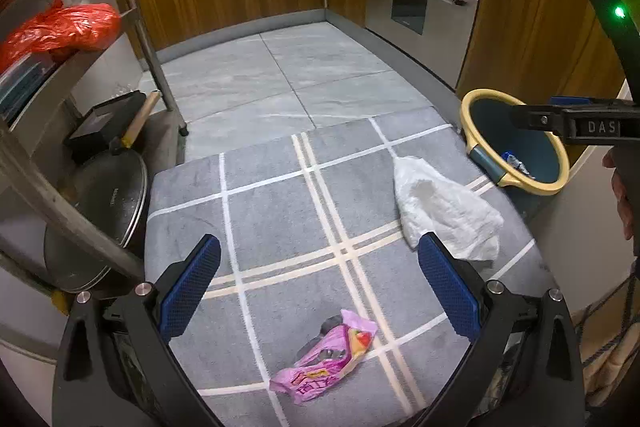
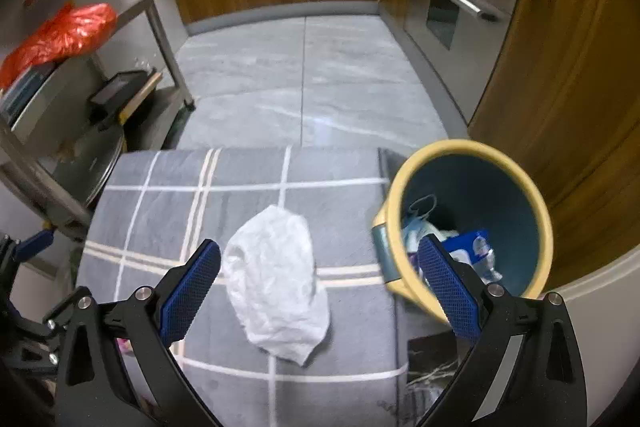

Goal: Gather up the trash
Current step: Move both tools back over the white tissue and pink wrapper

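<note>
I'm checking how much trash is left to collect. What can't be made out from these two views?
- Bin contents: in the right wrist view the right gripper finger covers part; in the left wrist view the rim hides most.
- Pink wrapper: print too small to read; nearly hidden in the right wrist view.
- White crumpled plastic: whatever lies beneath is hidden.
- Floor right of the mat: blurred, cut off by the frame edge.

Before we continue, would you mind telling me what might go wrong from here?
1. The white crumpled tissue is thin and lies flat on the grey checked mat; the open right hand-held gripper may pinch mat pile or tear it.
2. The bin stands off the mat's edge, tilted; a bump could tip it.
3. The pink wrapper may slip from the open left hand-held gripper.
</note>
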Tool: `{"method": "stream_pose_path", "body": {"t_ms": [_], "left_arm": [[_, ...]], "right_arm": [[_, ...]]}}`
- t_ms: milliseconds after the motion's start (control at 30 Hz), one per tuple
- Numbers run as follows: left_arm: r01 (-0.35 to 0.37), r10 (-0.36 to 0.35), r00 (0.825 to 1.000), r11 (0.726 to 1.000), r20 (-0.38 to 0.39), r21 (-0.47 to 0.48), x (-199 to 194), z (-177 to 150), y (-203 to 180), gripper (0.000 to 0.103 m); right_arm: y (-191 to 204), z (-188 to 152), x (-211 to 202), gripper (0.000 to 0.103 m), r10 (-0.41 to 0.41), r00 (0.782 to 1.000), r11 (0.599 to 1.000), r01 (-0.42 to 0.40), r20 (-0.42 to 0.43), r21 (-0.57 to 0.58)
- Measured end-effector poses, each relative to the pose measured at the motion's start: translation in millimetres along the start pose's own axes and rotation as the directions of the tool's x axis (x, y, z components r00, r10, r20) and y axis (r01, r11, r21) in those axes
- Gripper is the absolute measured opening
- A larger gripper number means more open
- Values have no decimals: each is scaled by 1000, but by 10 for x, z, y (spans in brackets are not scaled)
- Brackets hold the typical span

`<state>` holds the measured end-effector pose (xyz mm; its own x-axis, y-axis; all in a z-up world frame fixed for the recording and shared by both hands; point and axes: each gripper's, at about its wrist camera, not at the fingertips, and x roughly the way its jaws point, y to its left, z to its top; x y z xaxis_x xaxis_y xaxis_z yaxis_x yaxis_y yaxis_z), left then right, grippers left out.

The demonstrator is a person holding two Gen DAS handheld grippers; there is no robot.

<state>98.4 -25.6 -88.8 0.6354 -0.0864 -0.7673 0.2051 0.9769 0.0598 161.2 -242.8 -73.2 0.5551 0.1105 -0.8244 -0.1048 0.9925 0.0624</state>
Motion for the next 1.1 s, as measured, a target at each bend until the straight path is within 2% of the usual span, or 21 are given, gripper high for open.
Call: {"method": "stream_pose_path", "body": {"t_ms": [133, 367, 433, 500, 567, 633, 667, 700, 800, 933, 1100], "left_arm": [[-6, 7, 1000, 1000, -29, 15, 93, -128, -30, 97], [63, -49, 986, 994, -157, 84, 359, -380, -191, 95], [81, -59, 976, 992, -208, 101, 447, -445, -228, 83], [100, -69, 960, 990, -270, 104, 551, -502, -237, 62], [114, -80, 945, 990, -318, 88, 633, -552, -227, 52], [116, -81, 937, 990, -341, 84, 679, -586, -227, 42], [117, -78, 932, 989, -353, 91, 700, -599, -235, 25], [115, -73, 932, 989, -354, 98, 705, -602, -242, 10], [119, -77, 938, 987, -338, 105, 684, -590, -247, 2], [109, -77, 955, 989, -285, 99, 590, -478, -231, 0], [91, -75, 974, 993, -212, 71, 482, -327, -167, 0]], "right_arm": [[135, 9, 46, 98, 8, 1000, 1000, -8, -11, 0], [285, -1, 163, 98, -3, 999, 1000, 2, -42, -24], [297, -1, 169, 98, -9, 999, 1000, 8, -46, -30], [291, -1, 181, 98, -10, 999, 1000, 9, -48, -25], [277, -4, 195, 98, -14, 999, 1000, 13, -52, -24], [266, -7, 217, 98, -24, 998, 999, 23, -61, -24], [255, -9, 227, 98, -25, 998, 999, 23, -65, -23], [246, -11, 236, 98, -25, 997, 1000, 23, -69, -21], [219, -33, 276, 98, -21, 996, 1000, 19, -88, -14], [206, -77, 365, 98, -21, 992, 1000, 20, -125, -13], [262, -156, 477, 98, -43, 985, 997, 33, -165, -64]]}}
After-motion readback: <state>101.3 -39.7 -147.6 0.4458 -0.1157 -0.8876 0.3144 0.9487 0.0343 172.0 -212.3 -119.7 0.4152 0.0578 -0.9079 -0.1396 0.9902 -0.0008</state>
